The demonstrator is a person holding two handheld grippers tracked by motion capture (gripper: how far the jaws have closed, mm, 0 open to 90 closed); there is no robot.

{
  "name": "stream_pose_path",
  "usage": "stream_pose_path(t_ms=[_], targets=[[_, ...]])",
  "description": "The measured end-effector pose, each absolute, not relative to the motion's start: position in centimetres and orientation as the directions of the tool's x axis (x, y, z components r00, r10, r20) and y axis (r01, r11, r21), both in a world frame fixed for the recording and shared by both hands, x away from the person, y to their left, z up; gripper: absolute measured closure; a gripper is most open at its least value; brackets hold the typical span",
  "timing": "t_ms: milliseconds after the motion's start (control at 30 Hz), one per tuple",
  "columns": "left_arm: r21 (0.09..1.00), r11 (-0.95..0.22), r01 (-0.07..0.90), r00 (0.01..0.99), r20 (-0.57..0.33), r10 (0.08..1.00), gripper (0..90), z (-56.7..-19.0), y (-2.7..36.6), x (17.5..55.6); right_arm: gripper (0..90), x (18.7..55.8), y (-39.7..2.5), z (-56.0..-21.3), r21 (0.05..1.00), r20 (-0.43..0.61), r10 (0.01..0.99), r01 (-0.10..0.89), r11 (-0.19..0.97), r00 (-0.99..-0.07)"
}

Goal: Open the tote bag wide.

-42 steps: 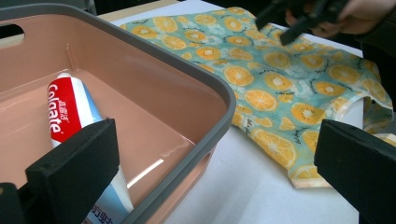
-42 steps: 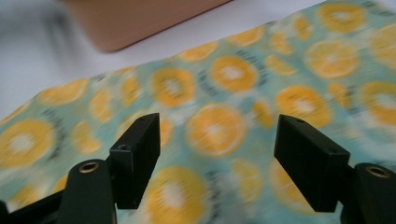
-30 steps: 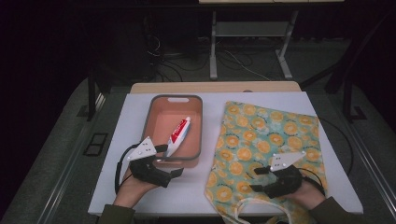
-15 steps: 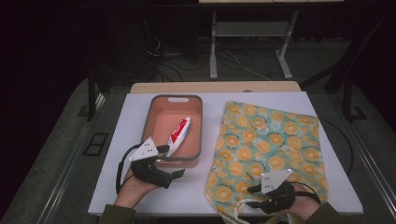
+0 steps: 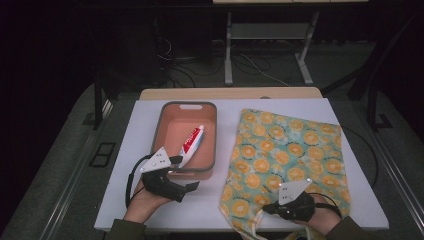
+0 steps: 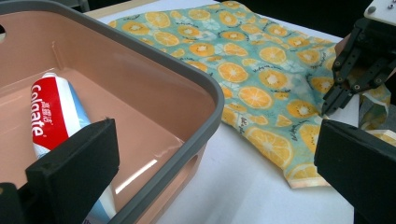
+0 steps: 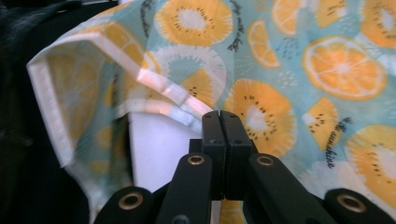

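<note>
With your right tool (image 5: 272, 209) pinched shut at the bag (image 5: 285, 155) hem just ahead of it, lift gently while your wide-open left tool (image 5: 184, 172) straddles the bin (image 5: 161, 131) wall.

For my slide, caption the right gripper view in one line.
Right gripper, jaws closed together, at the near hem of the orange-slice print fabric bag lying on the white table.

High view above the near edge, looking forward and down on the bag (image 5: 285, 160), left gripper view low beside the bin (image 6: 205, 93), facing that bag, right gripper view close against it.
</note>
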State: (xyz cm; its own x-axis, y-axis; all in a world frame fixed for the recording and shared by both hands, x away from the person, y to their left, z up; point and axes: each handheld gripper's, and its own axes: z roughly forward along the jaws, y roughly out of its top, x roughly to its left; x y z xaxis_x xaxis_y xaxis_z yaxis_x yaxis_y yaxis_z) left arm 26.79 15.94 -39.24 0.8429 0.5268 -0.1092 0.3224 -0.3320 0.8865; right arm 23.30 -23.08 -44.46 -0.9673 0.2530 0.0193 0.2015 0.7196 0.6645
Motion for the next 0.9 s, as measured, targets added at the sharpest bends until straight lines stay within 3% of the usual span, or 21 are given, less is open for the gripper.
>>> stream_pose_path(t_ms=[467,567,900], targets=[[0.891,-0.323,0.321,0.839,-0.109,0.532,0.0,-39.0,16.2,26.8,89.7,27.9,-20.1,-43.3,0.711,0.053,0.381,0.302,0.634,-0.923],[0.891,-0.321,0.322,0.839,-0.112,0.532,0.0,-39.0,16.2,26.8,89.7,29.5,-18.8,-42.9,0.711,0.010,0.443,0.318,0.627,-0.897],[0.890,-0.322,0.322,0.840,-0.112,0.531,0.0,-39.1,16.2,26.8,89.5,33.0,-18.6,-43.2,0.730,0.017,0.531,0.374,0.573,-0.847]])
